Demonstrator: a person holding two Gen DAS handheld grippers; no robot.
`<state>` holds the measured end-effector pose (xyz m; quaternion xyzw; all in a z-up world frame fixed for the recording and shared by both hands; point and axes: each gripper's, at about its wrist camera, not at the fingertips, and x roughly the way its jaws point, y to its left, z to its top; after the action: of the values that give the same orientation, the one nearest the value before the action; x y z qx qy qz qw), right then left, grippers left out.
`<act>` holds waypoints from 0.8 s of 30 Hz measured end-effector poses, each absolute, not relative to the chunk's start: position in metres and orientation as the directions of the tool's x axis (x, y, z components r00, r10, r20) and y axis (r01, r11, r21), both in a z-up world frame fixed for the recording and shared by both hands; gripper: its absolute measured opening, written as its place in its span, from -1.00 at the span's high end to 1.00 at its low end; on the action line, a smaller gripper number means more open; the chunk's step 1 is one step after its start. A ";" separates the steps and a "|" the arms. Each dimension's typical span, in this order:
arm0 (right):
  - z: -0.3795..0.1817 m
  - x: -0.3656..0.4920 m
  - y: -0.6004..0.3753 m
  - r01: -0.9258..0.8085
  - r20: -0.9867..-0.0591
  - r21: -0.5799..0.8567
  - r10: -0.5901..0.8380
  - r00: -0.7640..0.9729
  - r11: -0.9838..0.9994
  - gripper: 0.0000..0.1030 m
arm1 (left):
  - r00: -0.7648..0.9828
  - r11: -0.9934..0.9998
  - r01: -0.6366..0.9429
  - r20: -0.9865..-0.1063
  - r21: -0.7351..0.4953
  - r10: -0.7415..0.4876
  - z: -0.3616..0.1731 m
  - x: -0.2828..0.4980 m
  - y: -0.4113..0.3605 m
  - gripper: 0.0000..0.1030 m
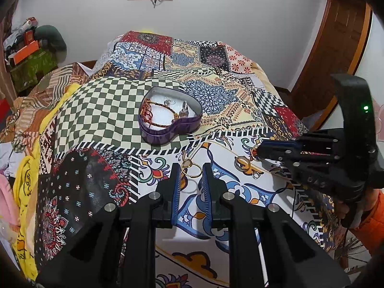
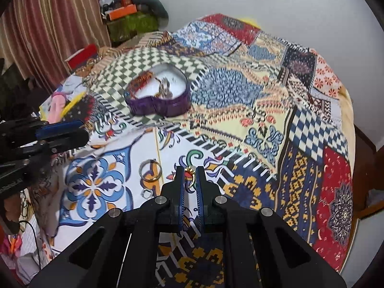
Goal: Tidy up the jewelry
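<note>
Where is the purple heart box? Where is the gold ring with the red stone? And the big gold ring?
purple heart-shaped tin (image 1: 168, 133), left wrist view, on its front wall.
gold ring with red stone (image 2: 190, 171), right wrist view, between the right gripper's fingers.
large gold ring (image 1: 192, 171), left wrist view, on its band.

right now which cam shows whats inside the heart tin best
The left wrist view: the purple heart tin is sharp there, showing a red and brown cord bracelet and silver pieces on its white lining. The right wrist view shows the same tin blurred, contents hard to separate.
</note>
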<state>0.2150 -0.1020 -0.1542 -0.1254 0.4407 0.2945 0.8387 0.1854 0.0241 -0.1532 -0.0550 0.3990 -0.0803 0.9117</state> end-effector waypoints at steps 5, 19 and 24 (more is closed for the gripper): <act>-0.156 0.216 -0.101 -0.607 -0.815 0.055 0.387 0.431 0.793 0.71 | 0.665 0.981 0.108 -0.721 -0.162 -0.193 -0.154 0.186 0.022 0.67; -0.161 0.224 -0.100 -0.612 -0.797 0.113 0.439 0.414 0.783 0.81 | 0.661 0.981 0.098 -0.726 -0.168 -0.191 -0.158 0.187 0.025 0.67; -0.158 0.223 -0.102 -0.600 -0.790 0.119 0.442 0.425 0.791 0.85 | 0.665 0.982 0.096 -0.723 -0.164 -0.186 -0.156 0.186 0.026 0.67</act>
<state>0.2228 -0.1018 -0.1583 -0.0906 0.4372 0.3103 0.8393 0.1855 0.0264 -0.1560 -0.0560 0.4018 -0.0774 0.9107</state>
